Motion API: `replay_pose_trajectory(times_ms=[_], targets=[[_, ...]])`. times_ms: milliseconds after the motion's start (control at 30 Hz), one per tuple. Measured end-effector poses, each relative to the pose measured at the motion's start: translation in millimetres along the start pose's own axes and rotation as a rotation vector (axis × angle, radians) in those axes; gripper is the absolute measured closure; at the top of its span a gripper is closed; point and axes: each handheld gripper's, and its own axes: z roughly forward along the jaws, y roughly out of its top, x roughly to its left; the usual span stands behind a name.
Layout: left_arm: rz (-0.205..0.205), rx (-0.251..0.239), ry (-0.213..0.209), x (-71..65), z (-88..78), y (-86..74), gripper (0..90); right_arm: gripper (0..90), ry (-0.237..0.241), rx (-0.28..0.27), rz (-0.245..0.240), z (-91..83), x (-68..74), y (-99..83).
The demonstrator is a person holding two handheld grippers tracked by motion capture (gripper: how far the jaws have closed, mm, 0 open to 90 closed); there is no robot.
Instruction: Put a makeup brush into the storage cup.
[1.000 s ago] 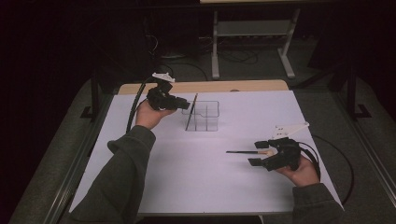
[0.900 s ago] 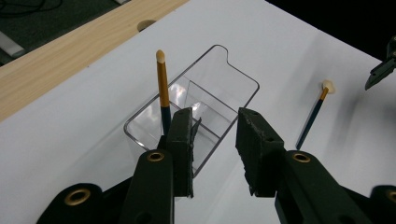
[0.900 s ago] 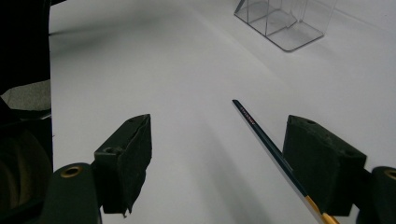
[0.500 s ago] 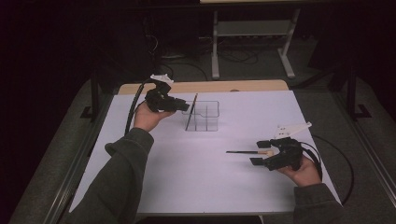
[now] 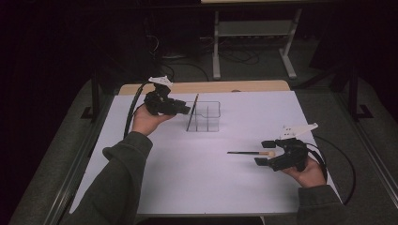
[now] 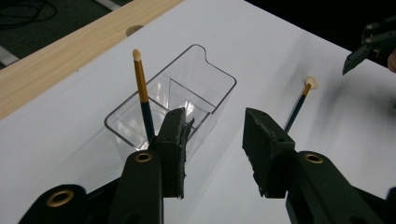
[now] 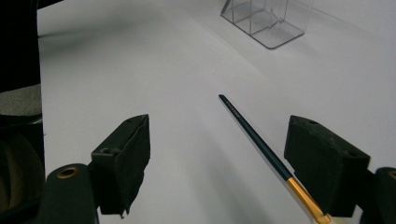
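Now left gripper (image 6: pixel 212 149) jaws opening (brush (image 6: pixel 142 95) stands in organizer (image 6: pixel 219 93)).

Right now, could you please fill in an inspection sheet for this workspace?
Surface: white sheet over a wooden table, whose bare far edge shows.
Job's things: clear divided organiser; one brush stands leaning in it; a second brush lies flat on the sheet.
Clutter: nothing seen.
Grippers: left gripper beside the organiser, its jaws have just been opening, nothing between them; right gripper open, its jaws on either side of the lying brush, not pressing it.
Cables: one trails from each gripper.
Surroundings: dark room, metal stand and floor cables behind.
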Motion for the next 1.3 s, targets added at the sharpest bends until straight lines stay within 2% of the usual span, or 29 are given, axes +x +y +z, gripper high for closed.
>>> replay_pose_trajectory(times_ms=[400, 500, 533, 567, 700, 733, 767, 867, 933, 1033, 1300], targets=[[0.02, -0.009, -0.014, -12.0, -4.0, -3.8, 53.0, 21.6, -0.001, 0.014, 0.003, 2.3, -0.7, -0.6], [0.033, -0.008, -0.025, -17.1, -3.5, -4.9, 52.3, 21.6, 0.0, 0.009, -0.002, 2.1, -0.7, -0.2], [0.05, -0.005, -0.022, -18.3, -3.0, -5.0, 51.9, 21.5, 0.0, 0.009, -0.003, 2.1, -0.6, -0.3], [0.04, -0.01, -0.027, -20.0, -2.1, -5.5, 51.1, 21.5, -0.001, 0.012, -0.001, 1.9, -0.3, -0.6], [0.061, -0.009, -0.039, -22.7, 1.6, -6.1, 50.0, 21.3, -0.008, 0.02, -0.002, 1.4, -0.4, -1.9], [0.05, -0.004, -0.045, -24.4, 2.4, -6.5, 49.6, 21.3, -0.011, 0.02, 0.0, 1.3, -0.3, -2.4], [0.062, -0.005, -0.05, -24.7, 3.7, -6.4, 49.3, 21.3, -0.012, 0.023, 0.001, 1.1, -0.1, -2.8], [0.056, -0.001, -0.066, -29.0, 7.4, -6.9, 47.7, 21.2, -0.014, 0.027, -0.002, 0.8, 0.2, -3.6], [0.061, 0.005, -0.071, -32.1, 10.3, -7.1, 46.5, 21.2, -0.015, 0.029, -0.001, 0.4, 0.8, -3.7], [0.089, 0.016, -0.082, -36.3, 14.8, -6.6, 45.3, 20.9, -0.017, 0.031, -0.008, 0.2, 1.0, -4.2], [0.098, 0.019, -0.114, -45.6, 29.7, -4.8, 43.7, 21.0, -0.024, 0.035, 0.0, -1.4, 0.0, -8.9]])
